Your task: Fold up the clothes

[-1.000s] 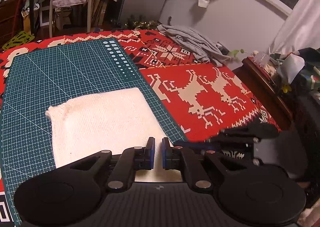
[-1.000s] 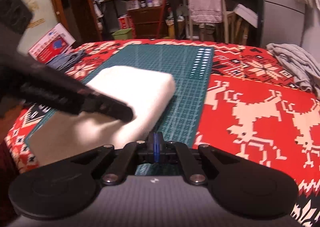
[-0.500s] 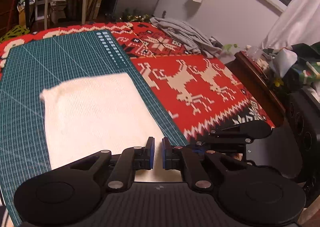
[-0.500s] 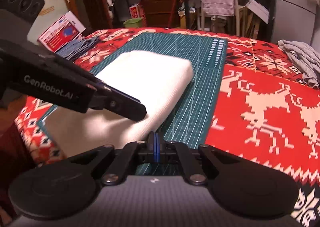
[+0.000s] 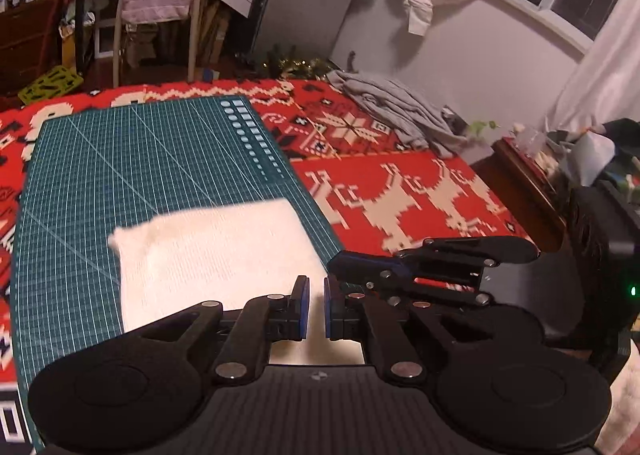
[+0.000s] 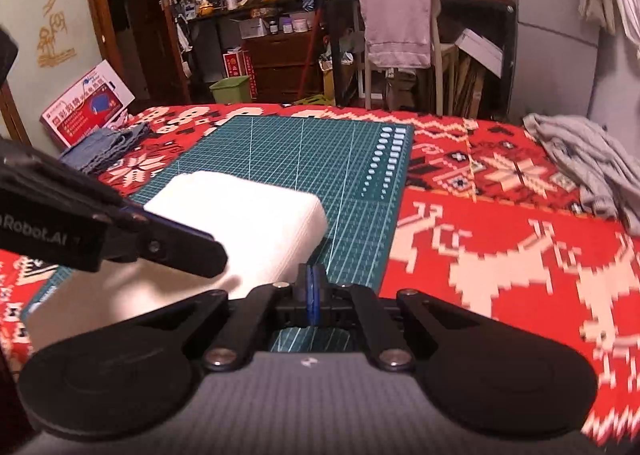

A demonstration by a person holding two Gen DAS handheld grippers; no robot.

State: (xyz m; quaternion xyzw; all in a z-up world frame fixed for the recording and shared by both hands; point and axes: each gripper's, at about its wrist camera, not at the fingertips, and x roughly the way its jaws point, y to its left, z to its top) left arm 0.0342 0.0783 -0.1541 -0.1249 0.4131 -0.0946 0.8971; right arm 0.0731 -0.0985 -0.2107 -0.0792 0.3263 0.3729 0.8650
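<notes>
The white knit garment (image 5: 216, 255) is folded into a thick rectangle and lies flat on the green cutting mat (image 5: 140, 159), at the mat's near right corner, along its right edge.

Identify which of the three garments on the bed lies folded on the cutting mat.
The white knitted garment, a neat rectangle on the green cutting mat. The grey garment lies crumpled and the blue denim one sits off the mat.
</notes>
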